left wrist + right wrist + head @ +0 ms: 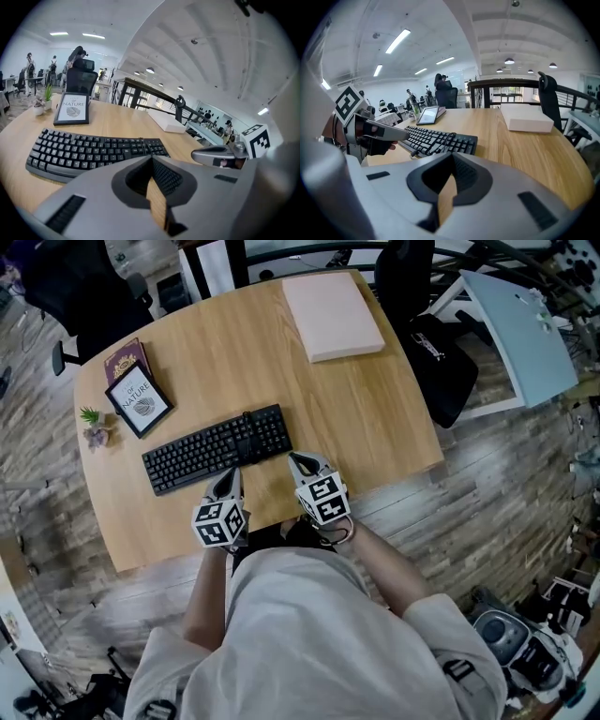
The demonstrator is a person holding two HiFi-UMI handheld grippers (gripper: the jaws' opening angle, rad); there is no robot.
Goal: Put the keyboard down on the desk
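Note:
A black keyboard (217, 448) lies flat on the wooden desk (375, 418), its long side slanting up to the right. It also shows in the left gripper view as the keyboard (89, 150) and in the right gripper view as the keyboard (438, 140). My left gripper (231, 474) is shut and empty, just short of the keyboard's near edge. My right gripper (298, 461) is shut and empty too, close to the keyboard's near right corner. Neither touches the keyboard.
A framed picture (139, 397) and a small potted plant (94, 426) stand at the desk's left. A pale flat box (332, 315) lies at the far right. Black office chairs (427, 343) stand round the desk. The desk's front edge (281, 512) is right under my grippers.

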